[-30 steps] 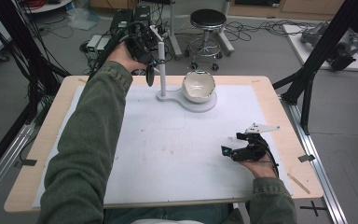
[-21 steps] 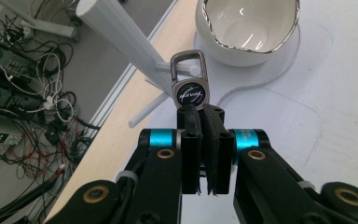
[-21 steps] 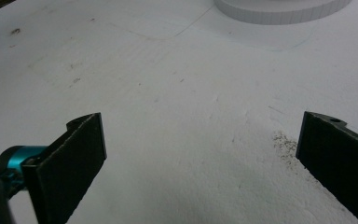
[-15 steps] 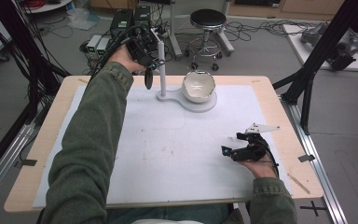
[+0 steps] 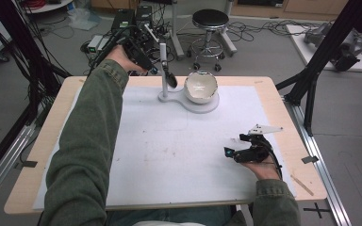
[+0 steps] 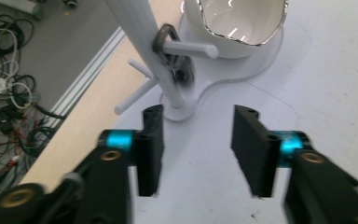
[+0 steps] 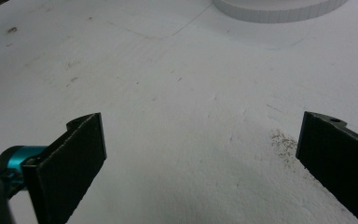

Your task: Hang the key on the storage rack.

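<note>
Our left hand-held gripper (image 6: 196, 151), jaws apart and empty, faces the dark spoon (image 6: 175, 63) hanging vertically just ahead on the stand's peg (image 6: 191, 48).

Olive-green sleeves (image 5: 87, 141); black hand-held gripper (image 6: 196, 140), teal joints, ribbed pads.

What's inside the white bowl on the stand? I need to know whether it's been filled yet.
The bowl looks empty: the high view and the left gripper view show bare glossy white inner wall. Its bottom lies beyond the frame in the left gripper view and is small in the high view, so something tiny could go unseen.
</note>
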A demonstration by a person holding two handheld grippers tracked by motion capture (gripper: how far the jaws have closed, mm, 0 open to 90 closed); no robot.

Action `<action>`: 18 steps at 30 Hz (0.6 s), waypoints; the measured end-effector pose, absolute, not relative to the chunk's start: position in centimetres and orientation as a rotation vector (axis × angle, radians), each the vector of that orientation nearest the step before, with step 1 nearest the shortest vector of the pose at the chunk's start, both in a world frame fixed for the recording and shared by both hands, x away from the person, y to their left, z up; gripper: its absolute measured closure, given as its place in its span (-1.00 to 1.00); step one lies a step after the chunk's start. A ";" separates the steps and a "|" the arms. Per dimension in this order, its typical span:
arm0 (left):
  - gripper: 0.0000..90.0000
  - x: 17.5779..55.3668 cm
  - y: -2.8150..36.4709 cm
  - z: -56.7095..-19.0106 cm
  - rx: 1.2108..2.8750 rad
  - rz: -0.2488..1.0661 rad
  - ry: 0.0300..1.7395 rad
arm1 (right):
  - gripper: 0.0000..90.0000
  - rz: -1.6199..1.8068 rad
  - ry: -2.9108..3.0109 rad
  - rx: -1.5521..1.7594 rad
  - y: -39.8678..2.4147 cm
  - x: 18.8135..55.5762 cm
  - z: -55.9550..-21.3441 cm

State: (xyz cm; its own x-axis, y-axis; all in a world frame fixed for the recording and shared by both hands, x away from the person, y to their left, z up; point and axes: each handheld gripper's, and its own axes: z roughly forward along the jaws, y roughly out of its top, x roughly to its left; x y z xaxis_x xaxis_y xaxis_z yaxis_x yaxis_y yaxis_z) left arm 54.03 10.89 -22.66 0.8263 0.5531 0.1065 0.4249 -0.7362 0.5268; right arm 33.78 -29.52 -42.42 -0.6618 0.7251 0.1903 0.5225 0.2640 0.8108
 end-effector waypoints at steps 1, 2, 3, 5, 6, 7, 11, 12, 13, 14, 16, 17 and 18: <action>-0.24 53.9 10.8 -22.8 2.516 0.353 0.719 | -0.99 1.348 2.313 1.164 -29.5 33.8 -42.4; -0.34 53.8 10.7 -22.9 2.520 0.332 0.708 | -0.99 1.347 2.313 1.162 -29.5 33.8 -42.4; -0.49 53.8 10.7 -23.0 2.532 0.300 0.692 | -0.99 1.343 2.312 1.162 -29.5 33.8 -42.4; -0.68 53.6 10.4 -23.3 2.541 0.255 0.676 | -0.99 1.336 2.316 1.169 -29.5 33.8 -42.5; -0.78 53.5 10.3 -23.5 2.545 0.232 0.671 | -0.99 1.337 2.316 1.168 -29.5 33.8 -42.4; -0.85 53.4 10.2 -23.5 2.556 0.214 0.657 | -0.99 1.338 2.313 1.166 -29.5 33.8 -42.4; -0.95 52.9 9.8 -23.3 2.552 0.189 0.637 | -0.99 1.336 2.309 1.170 -29.5 33.8 -42.4; -0.96 52.8 9.8 -23.2 2.543 0.184 0.636 | -0.99 1.334 2.309 1.175 -29.5 33.7 -42.4; -0.96 52.7 9.9 -23.0 2.535 0.173 0.636 | -0.99 1.336 2.308 1.173 -29.5 33.7 -42.4; -0.96 52.6 10.0 -22.9 2.525 0.158 0.640 | -0.99 1.335 2.307 1.174 -29.5 33.7 -42.4; -0.96 52.4 10.4 -22.8 2.523 0.189 0.662 | -0.99 1.336 2.306 1.173 -29.5 33.7 -42.4; -0.96 52.2 10.6 -22.7 2.518 0.192 0.663 | -0.99 1.337 2.306 1.173 -29.5 33.7 -42.4; -0.96 52.1 10.8 -22.7 2.512 0.188 0.677 | -0.99 1.337 2.302 1.170 -29.5 33.7 -42.4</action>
